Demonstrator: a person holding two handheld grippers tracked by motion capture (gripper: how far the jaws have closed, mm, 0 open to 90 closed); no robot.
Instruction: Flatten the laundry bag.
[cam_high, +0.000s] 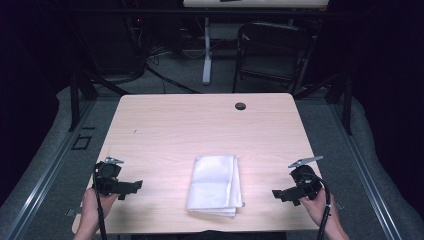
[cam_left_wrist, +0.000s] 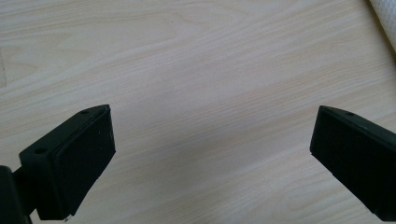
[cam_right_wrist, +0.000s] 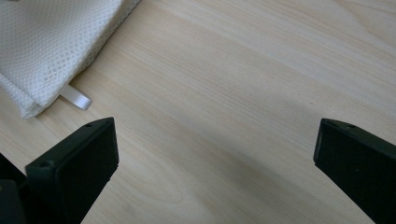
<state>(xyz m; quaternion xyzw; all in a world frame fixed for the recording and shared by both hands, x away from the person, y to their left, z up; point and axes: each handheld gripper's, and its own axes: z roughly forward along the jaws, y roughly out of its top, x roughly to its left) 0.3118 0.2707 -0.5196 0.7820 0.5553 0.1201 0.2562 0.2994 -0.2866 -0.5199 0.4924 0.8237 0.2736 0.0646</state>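
From the high view, your folded white cloth (cam_high: 214, 185) lies on the near middle of the table (cam_high: 200, 125), long side running away from you. Your left gripper (cam_high: 134, 186) sits near the table's left edge and your right gripper (cam_high: 278, 194) near the right edge, both pointing inward at the cloth and well apart from it. A small dark hole (cam_high: 240, 106) marks the far part of the tabletop, and a folding chair (cam_high: 270, 50) stands on the floor beyond. At this range the jaws are too small to judge.

In the left gripper view, your left gripper (cam_left_wrist: 212, 140) has its jaws spread wide over bare wood, nothing between them; a sliver of the cloth (cam_left_wrist: 385, 21) shows at the top right corner.

In the right gripper view, your right gripper (cam_right_wrist: 215, 144) is equally wide and empty. Here you see the cloth's (cam_right_wrist: 51, 42) mesh weave, stacked folded layers, and a small white tag (cam_right_wrist: 75, 98) poking out from under its edge, possibly a care label.
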